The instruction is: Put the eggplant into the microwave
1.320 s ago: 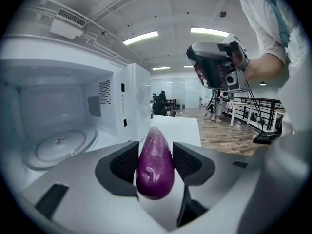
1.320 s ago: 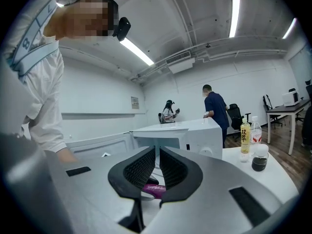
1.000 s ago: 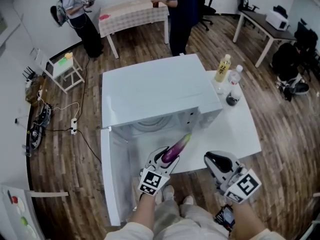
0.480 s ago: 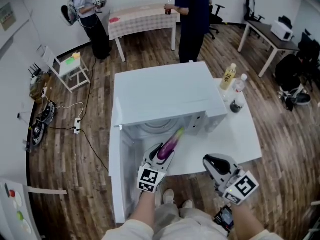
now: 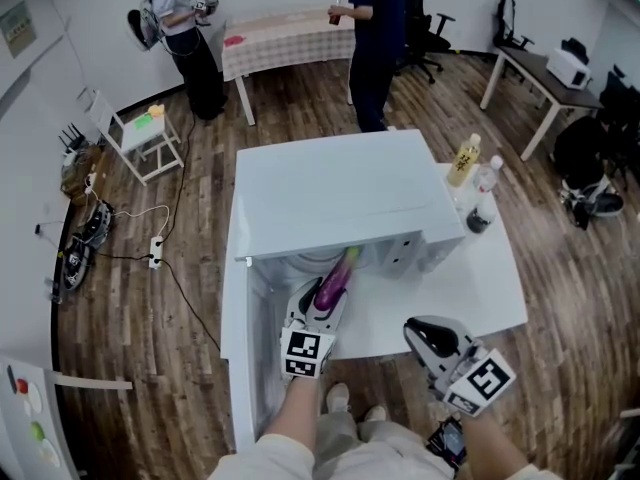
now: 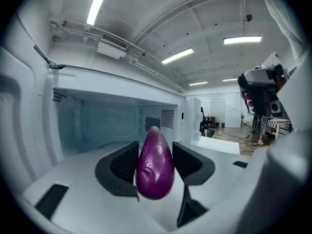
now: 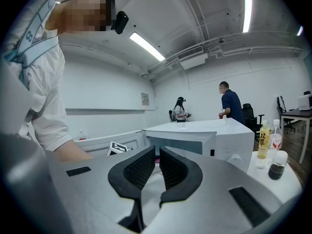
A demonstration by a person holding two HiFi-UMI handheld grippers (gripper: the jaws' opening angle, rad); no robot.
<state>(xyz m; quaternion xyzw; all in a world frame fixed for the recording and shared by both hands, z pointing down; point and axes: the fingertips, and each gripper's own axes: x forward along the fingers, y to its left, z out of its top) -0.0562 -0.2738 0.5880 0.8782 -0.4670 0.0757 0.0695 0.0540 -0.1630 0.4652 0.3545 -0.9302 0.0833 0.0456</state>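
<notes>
The purple eggplant (image 5: 336, 275) (image 6: 155, 167) is clamped lengthwise in my left gripper (image 5: 322, 303) (image 6: 155, 149), pads pressing both its sides. Its green-stemmed end reaches into the mouth of the white microwave (image 5: 340, 183) (image 6: 97, 121), whose cavity fills the left gripper view. The microwave door (image 5: 238, 368) hangs open to the left of that gripper. My right gripper (image 5: 432, 336) (image 7: 157, 151) hovers off the table's near edge, right of the left one. Its jaws are almost together with nothing between them. It faces the microwave (image 7: 214, 133) from the front right.
On the white table (image 5: 480, 288), right of the microwave, stand a yellow-labelled bottle (image 5: 466, 160), a clear bottle (image 5: 485, 180) and a small dark one (image 5: 478, 216). Two people (image 5: 185, 38) (image 5: 372, 28) stand by a checked table (image 5: 285, 30) at the back.
My left gripper has carried the eggplant forward and to the left, from in front of the microwave to its opening. The right gripper has barely shifted.
</notes>
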